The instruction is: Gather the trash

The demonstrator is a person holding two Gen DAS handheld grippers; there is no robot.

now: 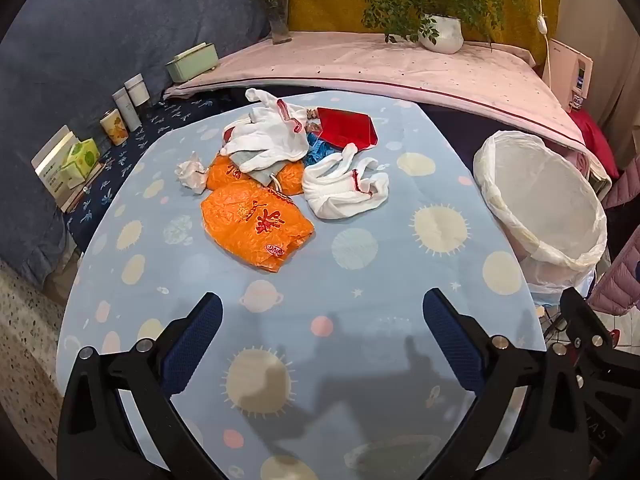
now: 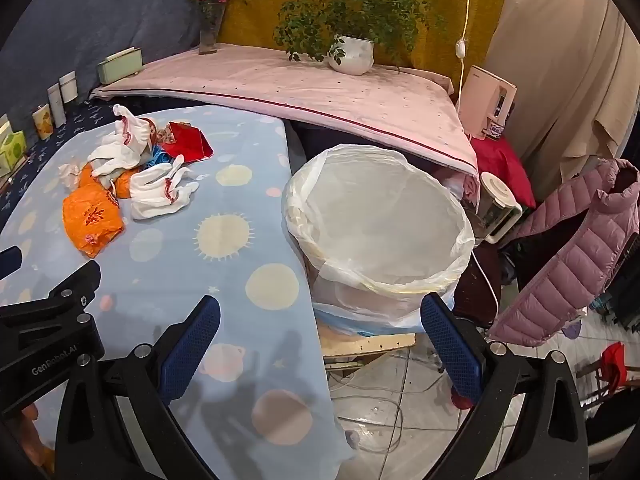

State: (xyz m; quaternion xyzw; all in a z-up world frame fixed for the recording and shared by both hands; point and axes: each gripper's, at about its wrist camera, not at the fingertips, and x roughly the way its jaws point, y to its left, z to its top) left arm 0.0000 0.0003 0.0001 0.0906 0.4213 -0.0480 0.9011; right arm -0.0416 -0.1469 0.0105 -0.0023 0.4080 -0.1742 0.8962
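Left gripper [image 1: 322, 308] and right gripper [image 2: 320, 314] both spread wide and empty, over blue planet-print tablecloth [image 1: 360, 280], orange bag [image 1: 256, 224] lying flat mid-table, long axis slanting near-right, white gloves [image 1: 344, 188] behind, lined bin [image 2: 380, 232] off table's right edge, potted plant [image 2: 352, 54] far back.

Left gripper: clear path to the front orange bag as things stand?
Probably yes. The left gripper is open and empty, with only bare tablecloth between it and the orange bag, which lies at the near edge of the pile with nothing on top.

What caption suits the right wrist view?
Open right gripper hovers between trash pile and lined bin.
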